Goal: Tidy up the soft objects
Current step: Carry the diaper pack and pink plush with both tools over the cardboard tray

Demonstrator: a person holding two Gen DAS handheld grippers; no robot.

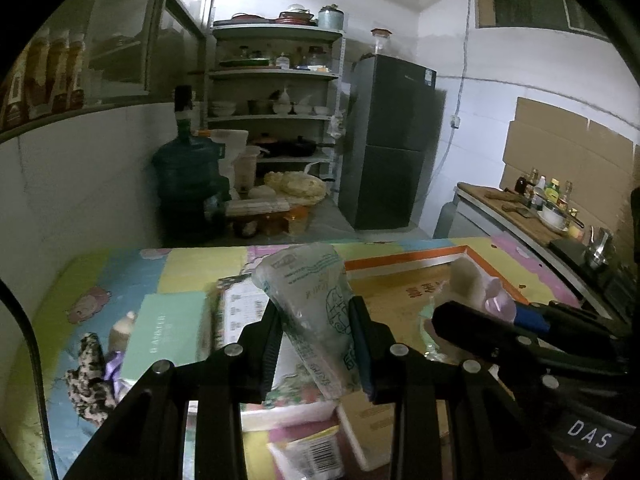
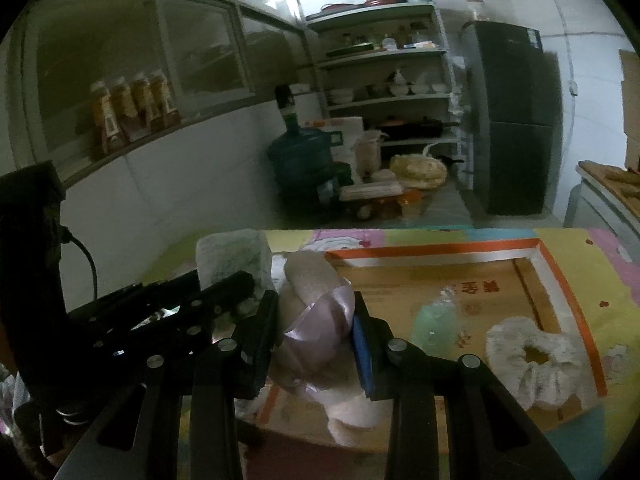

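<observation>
Left gripper point(image 1: 318, 340): you have it clenched on a clear printed pouch point(image 1: 316, 304), held up over the near table.
Right gripper point(image 2: 316, 340): clamped on a plush toy point(image 2: 316, 320) with a satin ribbon, at the near left rim of the box point(image 2: 436, 250).
Handling: both look light and limp; the pouch film may slip, so grip mid-body. Take the toy by its stuffed body, not the ribbon.
Box: shallow, orange-rimmed; a scrunchie point(image 2: 532, 360) lies right, a green bottle point(image 2: 436, 322) middle.
Room: you have open floor far left inside; lift the toy clear of the rim.
Grippers: close together, so mind a clash.
</observation>
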